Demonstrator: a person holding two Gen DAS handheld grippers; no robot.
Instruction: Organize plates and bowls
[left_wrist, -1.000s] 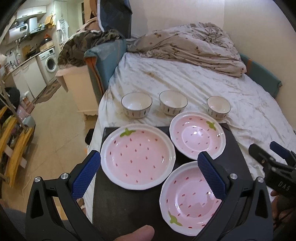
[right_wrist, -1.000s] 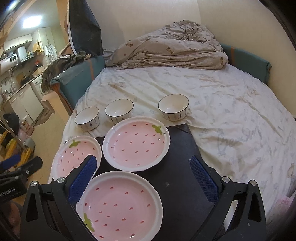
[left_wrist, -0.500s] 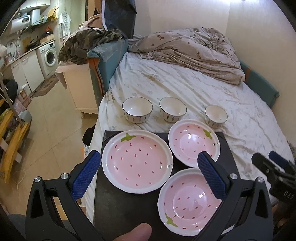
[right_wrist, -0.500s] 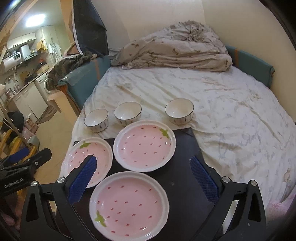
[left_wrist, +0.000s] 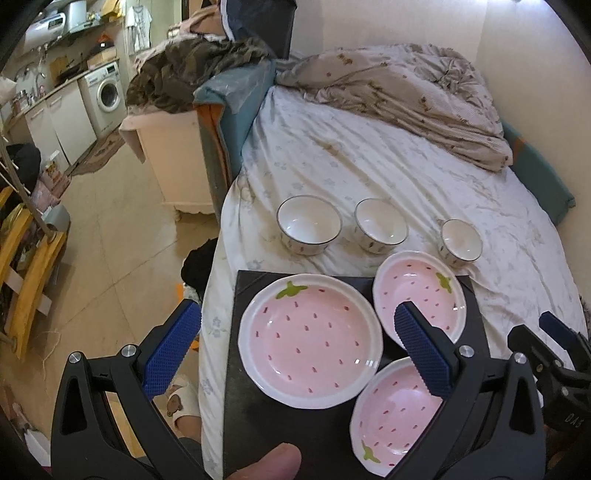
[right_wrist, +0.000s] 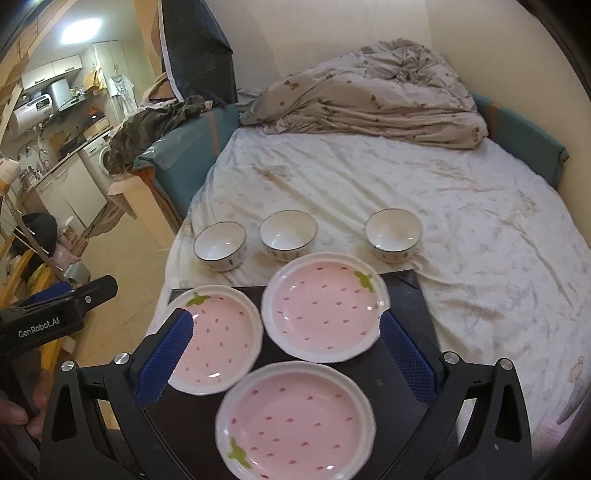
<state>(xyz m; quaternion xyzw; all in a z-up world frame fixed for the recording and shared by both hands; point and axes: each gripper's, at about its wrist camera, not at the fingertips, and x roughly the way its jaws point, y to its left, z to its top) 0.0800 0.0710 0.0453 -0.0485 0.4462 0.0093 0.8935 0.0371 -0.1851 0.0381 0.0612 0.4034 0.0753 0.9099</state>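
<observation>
Bedroom scene: a bed (right_wrist: 443, 206) with a pale floral sheet, a crumpled duvet (right_wrist: 369, 99) at its far end, and a kitchen corner with a washing machine (left_wrist: 107, 92) beyond the floor on the left. On the near part of the bed lies a black board (right_wrist: 410, 291) that carries three pink strawberry plates; three white bowls stand on the sheet just behind it.

Left tool (left_wrist: 295, 350): fingers spread wide, holding nothing, hovering above the left plate (left_wrist: 310, 339) without visible contact. Right tool (right_wrist: 284, 358): likewise wide open and empty, above the board, with the near plate (right_wrist: 295, 417) between its fingers in view; the left tool's body shows at the left edge of this view.

Plates: the left plate, far plate (right_wrist: 325, 306) and near plate sit close together in a triangle, rims almost touching; whether any rims overlap cannot be told. All are empty.

Bowls: left bowl (right_wrist: 220, 245), middle bowl (right_wrist: 288, 236) and right bowl (right_wrist: 393, 234) stand upright in a row, the first two near each other, the third apart. All are empty.
</observation>
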